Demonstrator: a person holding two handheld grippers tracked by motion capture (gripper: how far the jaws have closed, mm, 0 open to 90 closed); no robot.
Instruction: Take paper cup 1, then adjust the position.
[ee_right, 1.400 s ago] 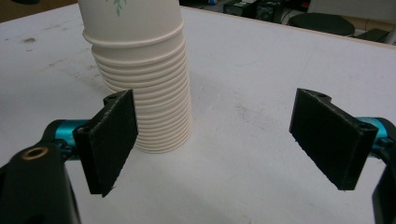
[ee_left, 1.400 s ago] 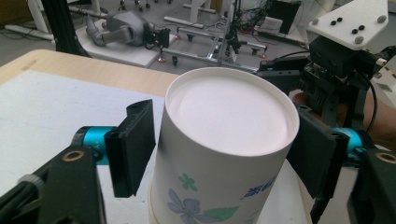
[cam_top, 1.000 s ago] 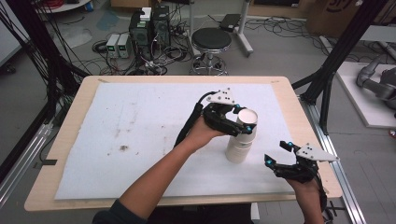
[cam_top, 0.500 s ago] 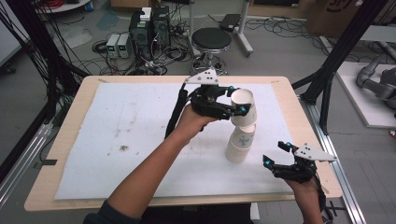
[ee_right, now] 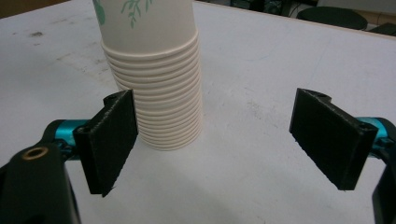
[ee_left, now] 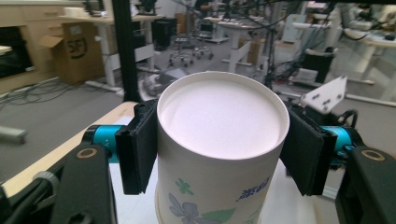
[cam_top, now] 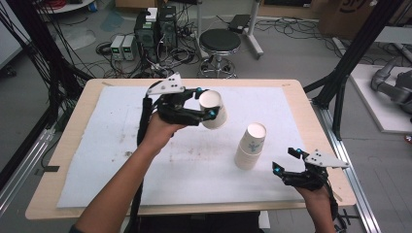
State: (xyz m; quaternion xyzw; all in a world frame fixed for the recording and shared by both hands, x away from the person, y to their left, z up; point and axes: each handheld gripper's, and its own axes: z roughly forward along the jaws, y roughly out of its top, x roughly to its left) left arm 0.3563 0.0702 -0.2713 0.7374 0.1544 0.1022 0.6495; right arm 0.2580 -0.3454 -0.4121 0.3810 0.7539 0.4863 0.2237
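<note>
Paper cup (cam_top: 213, 109) clamped between left gripper (cam_top: 197, 104) jaws, held aloft; right gripper (cam_top: 287, 167) open just beside cup stack (cam_top: 250, 146); likely unstacking, next needs a clear set-down spot.

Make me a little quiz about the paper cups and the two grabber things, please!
1. True or false: the left gripper holds a white flower-printed paper cup in the air.
2. Where does the stack of nested white paper cups stand?
A. on the round black stool
B. on the white table mat
C. on the grey floor
3. Fill in: the right gripper has its fingers ____, gripping nothing.

Key: 1 true; 2 B, on the mat; 3 open.
</note>
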